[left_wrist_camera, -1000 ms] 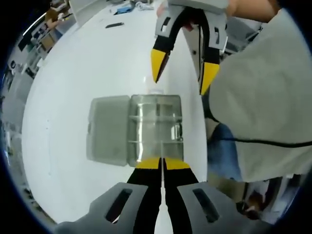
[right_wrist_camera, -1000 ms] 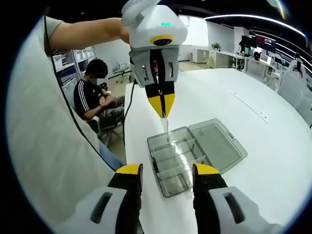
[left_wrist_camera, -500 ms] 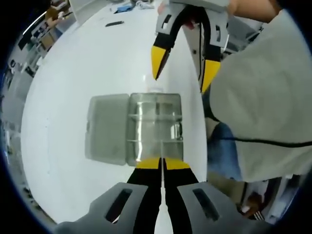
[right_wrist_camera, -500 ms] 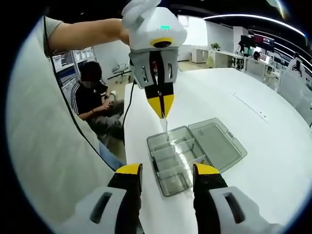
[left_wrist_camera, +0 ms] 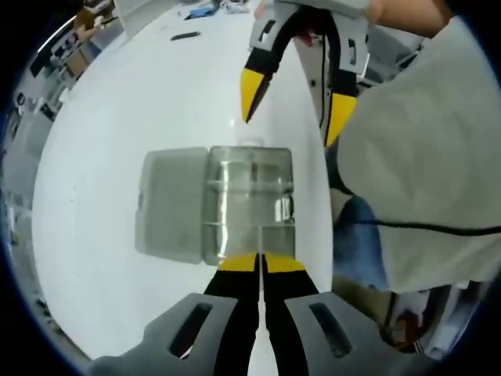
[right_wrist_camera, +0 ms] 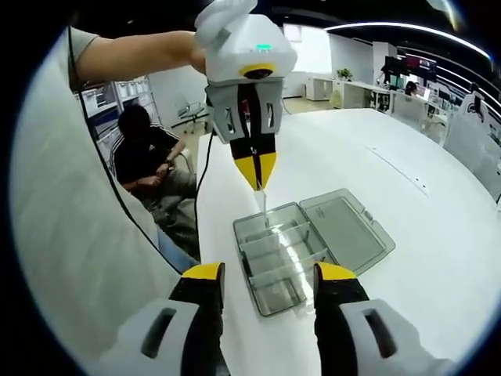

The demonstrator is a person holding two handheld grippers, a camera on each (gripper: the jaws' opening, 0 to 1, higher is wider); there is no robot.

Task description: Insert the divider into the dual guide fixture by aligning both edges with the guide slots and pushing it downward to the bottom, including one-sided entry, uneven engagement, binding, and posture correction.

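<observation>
Looking along my left gripper [left_wrist_camera: 261, 264], I see its fingers pinched on the clear divider [left_wrist_camera: 259, 239] above the open compartment box [left_wrist_camera: 249, 204] on the white worktop [left_wrist_camera: 125, 141], while my right gripper [right_wrist_camera: 268, 276] has fingers spread apart beside that box [right_wrist_camera: 282, 254].

Our left gripper [right_wrist_camera: 255, 178] has a white housing with a green light, grey frame, and black jaws tipped yellow. Our right gripper [left_wrist_camera: 291, 102] matches. We wear a light grey short-sleeved shirt [left_wrist_camera: 423, 157], blue jeans [left_wrist_camera: 358, 243]; a black cable [left_wrist_camera: 407, 227] crosses the shirt.
</observation>
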